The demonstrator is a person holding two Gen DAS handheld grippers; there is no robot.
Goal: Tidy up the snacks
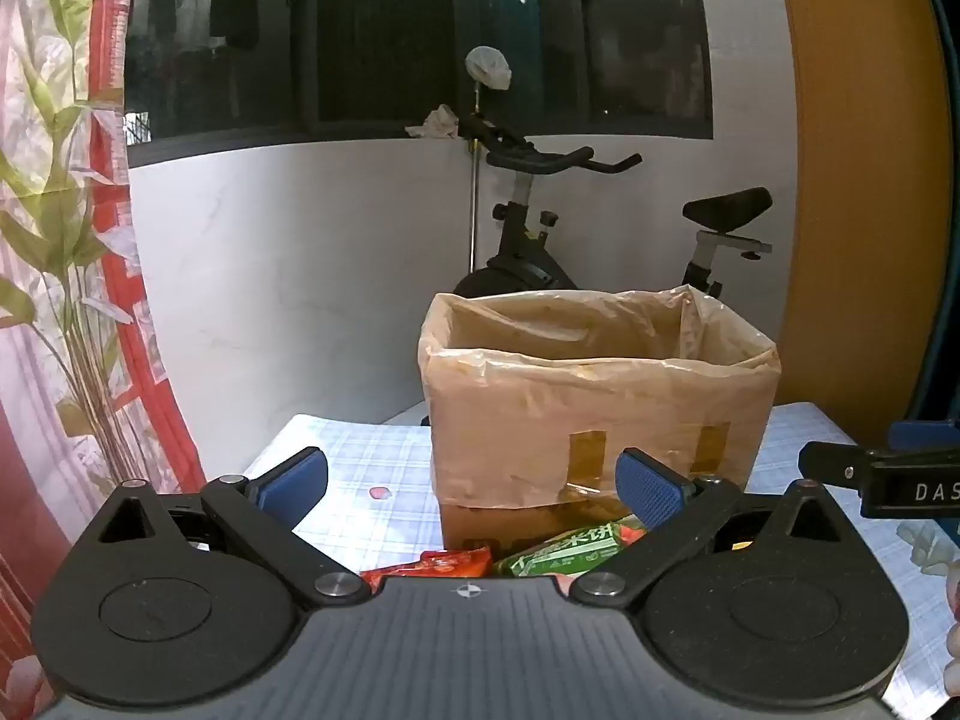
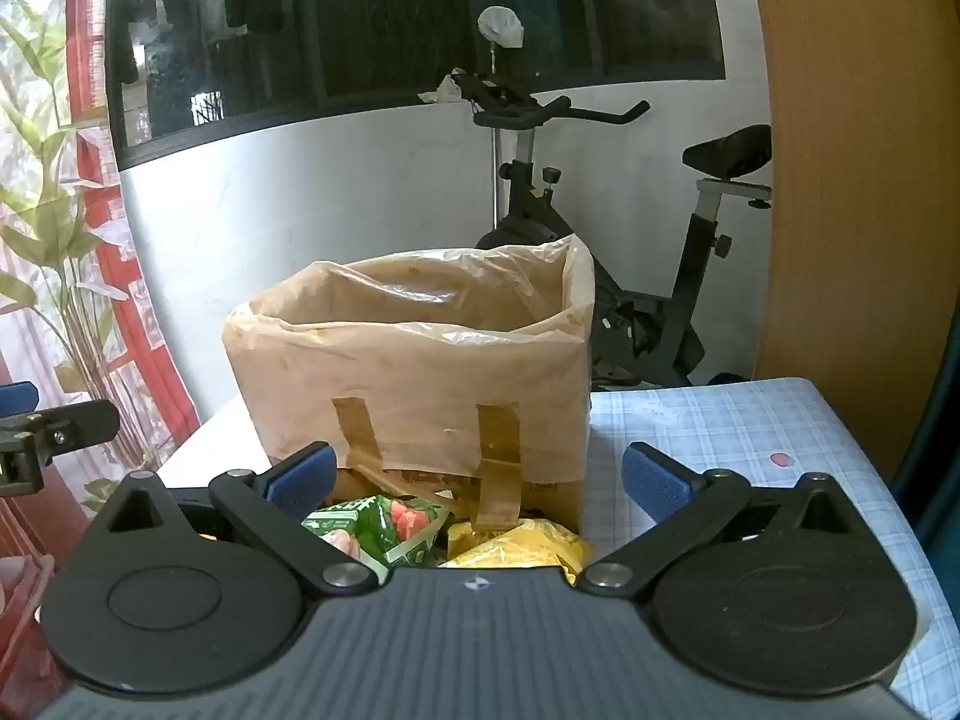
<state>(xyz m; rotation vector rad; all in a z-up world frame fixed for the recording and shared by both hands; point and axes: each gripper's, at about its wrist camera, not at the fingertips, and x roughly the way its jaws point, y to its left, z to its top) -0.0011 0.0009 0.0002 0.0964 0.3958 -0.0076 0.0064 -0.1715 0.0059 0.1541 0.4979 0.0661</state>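
We see a plastic-lined cardboard box on the checked desk. Crinkly snack packets lie just before it. Both grippers' jaws are spread, gripping nothing.

Lined box blocks the table's middle.
Snack packets crowd the box's near side; table right of it lies bare.

Green snack packet, red packet and yellow one before plastic-lined cardboard box (open-topped)
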